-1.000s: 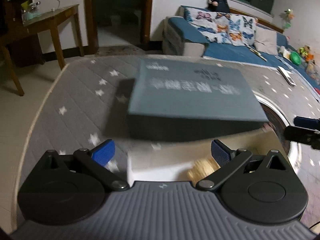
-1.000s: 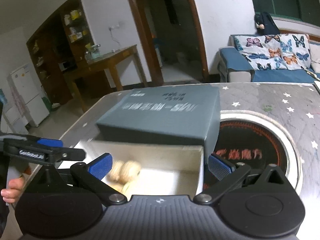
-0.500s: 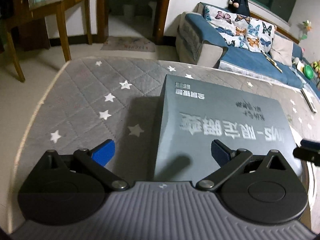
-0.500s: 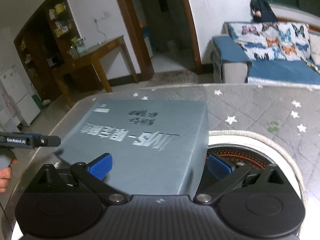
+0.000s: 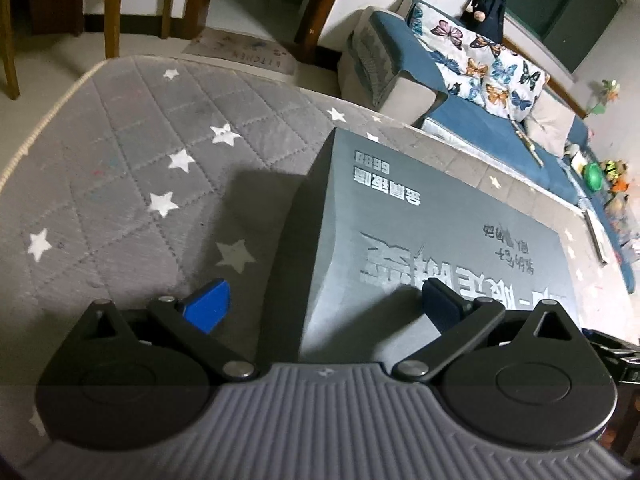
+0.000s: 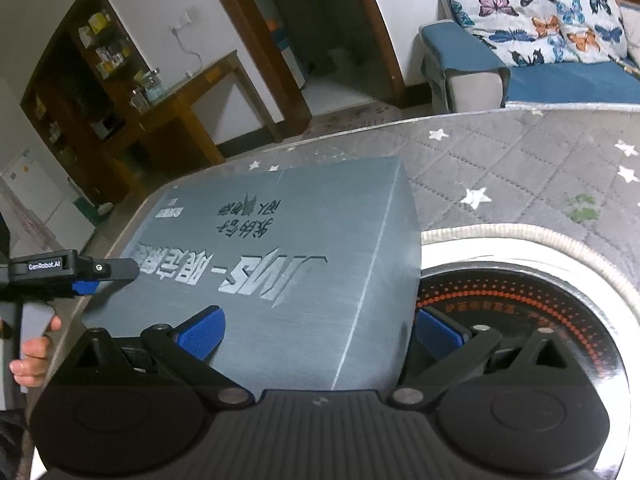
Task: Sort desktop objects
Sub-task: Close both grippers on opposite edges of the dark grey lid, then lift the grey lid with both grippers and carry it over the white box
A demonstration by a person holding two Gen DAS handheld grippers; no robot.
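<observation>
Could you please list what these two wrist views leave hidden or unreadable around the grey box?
- Grey box contents: lid covers them, both views.
- Box's near edge: hidden behind each gripper body.
- Left gripper contact with the box: cannot tell.
- Round burner: partly hidden by the box, right view.
- Lid's small print: blurred.

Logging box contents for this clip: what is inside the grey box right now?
Nothing inside can be seen. The grey box is fully covered by its printed lid, which sits flat on the star-patterned table cover. Both the left gripper and right gripper straddle its edges, open.
</observation>
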